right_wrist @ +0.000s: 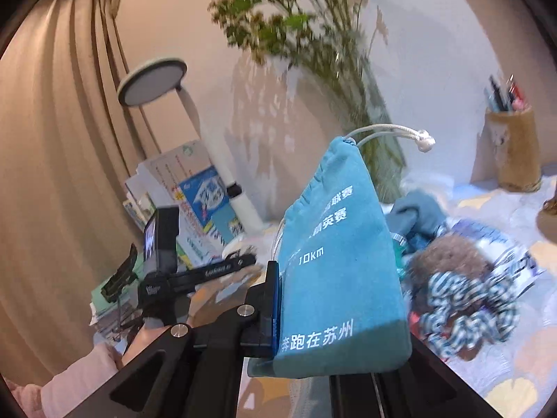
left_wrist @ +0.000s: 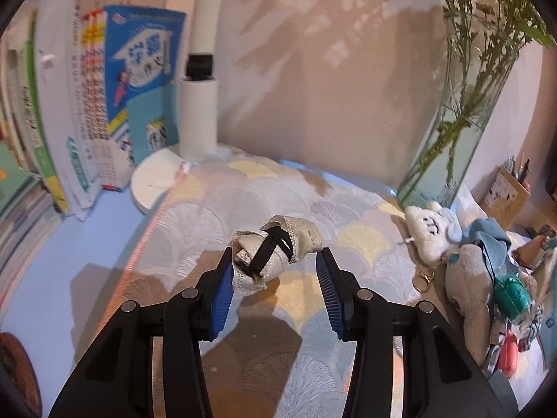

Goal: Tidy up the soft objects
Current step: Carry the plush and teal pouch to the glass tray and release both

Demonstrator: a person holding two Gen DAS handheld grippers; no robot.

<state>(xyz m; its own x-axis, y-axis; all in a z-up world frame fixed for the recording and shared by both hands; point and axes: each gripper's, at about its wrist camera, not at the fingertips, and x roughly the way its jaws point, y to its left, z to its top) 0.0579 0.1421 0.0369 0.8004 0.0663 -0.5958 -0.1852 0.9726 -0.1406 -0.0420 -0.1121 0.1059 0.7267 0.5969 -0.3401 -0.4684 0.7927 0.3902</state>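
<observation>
In the left wrist view, a rolled cream cloth bundle (left_wrist: 275, 254) tied with a black strap lies on the patterned cloth (left_wrist: 216, 216). My left gripper (left_wrist: 276, 264) is open; its left pad touches the bundle, the right pad stands apart. In the right wrist view, my right gripper (right_wrist: 334, 299) is shut on a teal drawstring pouch (right_wrist: 337, 261) with white print, held above the table; its right finger is hidden behind the pouch. A pile of soft things lies at the right: a white plush (left_wrist: 430, 230), a grey plush (left_wrist: 466, 278), a checked scrunchie (right_wrist: 466, 310).
Books (left_wrist: 87, 104) stand at the left by a white lamp base (left_wrist: 156, 181). A glass vase with flowers (left_wrist: 459, 132) stands at the back right, a pen holder (right_wrist: 515, 146) beyond it. The left gripper's handle and the hand holding it (right_wrist: 156, 278) show at left.
</observation>
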